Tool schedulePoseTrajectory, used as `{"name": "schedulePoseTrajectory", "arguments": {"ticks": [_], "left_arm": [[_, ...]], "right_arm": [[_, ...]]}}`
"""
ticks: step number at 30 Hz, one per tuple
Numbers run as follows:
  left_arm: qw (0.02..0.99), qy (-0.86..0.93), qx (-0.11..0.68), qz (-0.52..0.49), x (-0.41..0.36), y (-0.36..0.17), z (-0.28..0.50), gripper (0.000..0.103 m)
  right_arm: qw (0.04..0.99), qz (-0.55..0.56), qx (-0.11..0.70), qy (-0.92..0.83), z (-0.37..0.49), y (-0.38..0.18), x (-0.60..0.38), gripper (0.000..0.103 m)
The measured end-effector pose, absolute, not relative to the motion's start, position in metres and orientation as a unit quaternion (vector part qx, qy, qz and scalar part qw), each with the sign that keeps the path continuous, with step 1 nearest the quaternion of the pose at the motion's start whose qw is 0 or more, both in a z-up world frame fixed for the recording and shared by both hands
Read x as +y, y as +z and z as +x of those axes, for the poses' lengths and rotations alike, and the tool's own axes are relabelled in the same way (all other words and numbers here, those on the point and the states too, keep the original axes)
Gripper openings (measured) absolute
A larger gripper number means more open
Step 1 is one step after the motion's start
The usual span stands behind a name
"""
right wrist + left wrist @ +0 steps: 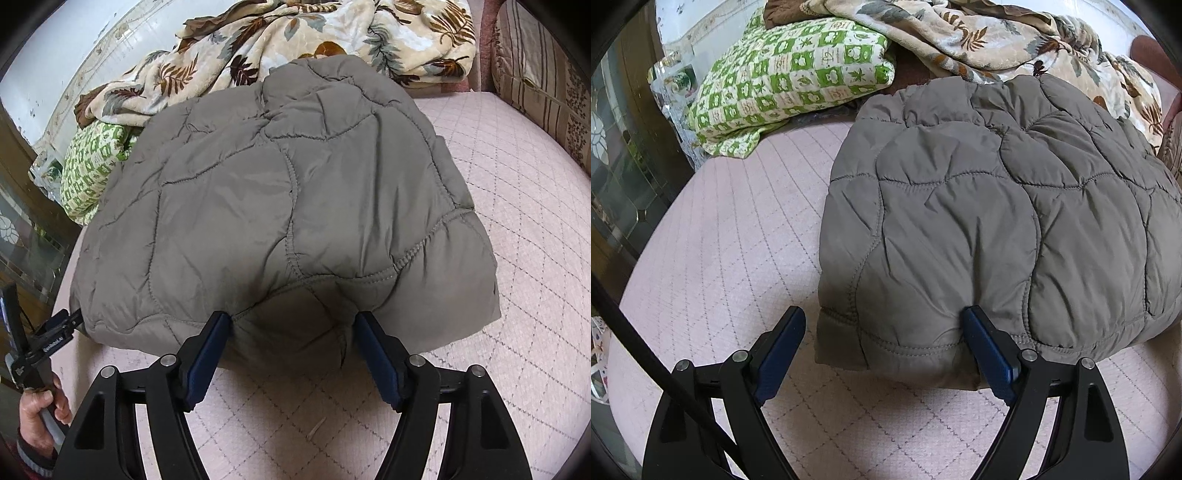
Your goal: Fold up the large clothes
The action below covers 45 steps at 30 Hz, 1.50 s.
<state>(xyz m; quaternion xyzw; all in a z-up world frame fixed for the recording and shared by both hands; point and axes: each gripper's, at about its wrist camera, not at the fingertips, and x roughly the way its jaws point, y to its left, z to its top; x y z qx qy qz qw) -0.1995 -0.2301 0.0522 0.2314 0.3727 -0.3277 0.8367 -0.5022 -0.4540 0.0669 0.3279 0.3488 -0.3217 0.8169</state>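
Observation:
A grey-brown quilted jacket (pixel 960 206) lies folded into a thick bundle on the pink quilted bed cover (pixel 731 229). My left gripper (pixel 884 314) is open wide at the bundle's near left corner. Its right finger (pixel 982 339) pushes into the hem and its left finger (pixel 786 339) stands over bare cover. In the right wrist view the jacket (pixel 280 192) fills the middle. My right gripper (pixel 291 318) straddles the near hem with its jaws opening, and a bulge of fabric sits loose between the pads. The left gripper (pixel 61 326) shows at the bundle's left corner.
A green and white patterned pillow (pixel 790 74) and a crumpled leaf-print blanket (pixel 990 37) lie behind the jacket. A striped cushion (pixel 543 77) edges the bed at the right. Dark glass-fronted furniture (pixel 624 177) stands left. A person's hand (pixel 37 410) holds the left tool.

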Motion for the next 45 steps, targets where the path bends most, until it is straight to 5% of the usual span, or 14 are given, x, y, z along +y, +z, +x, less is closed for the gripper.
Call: {"name": "schedulePoseTrajectory", "arguments": {"ticks": [14,29,45], "left_arm": [[0.836,-0.332,0.415,0.135,-0.192,0.072,-0.177,0.087],[0.709,-0.372,0.579,-0.154,-0.139,0.036,-0.127,0.087],[0.663,-0.379,0.614,-0.198,-0.156,0.0,-0.119,0.087]], "right_arm": [[0.801,0.421,0.221,-0.363,-0.607,0.109,-0.46,0.076],[0.754,0.538,0.162,-0.339,-0.642,0.081,-0.474,0.076],[0.723,0.599,0.117,-0.322,-0.636,0.041,-0.485,0.08]]}}
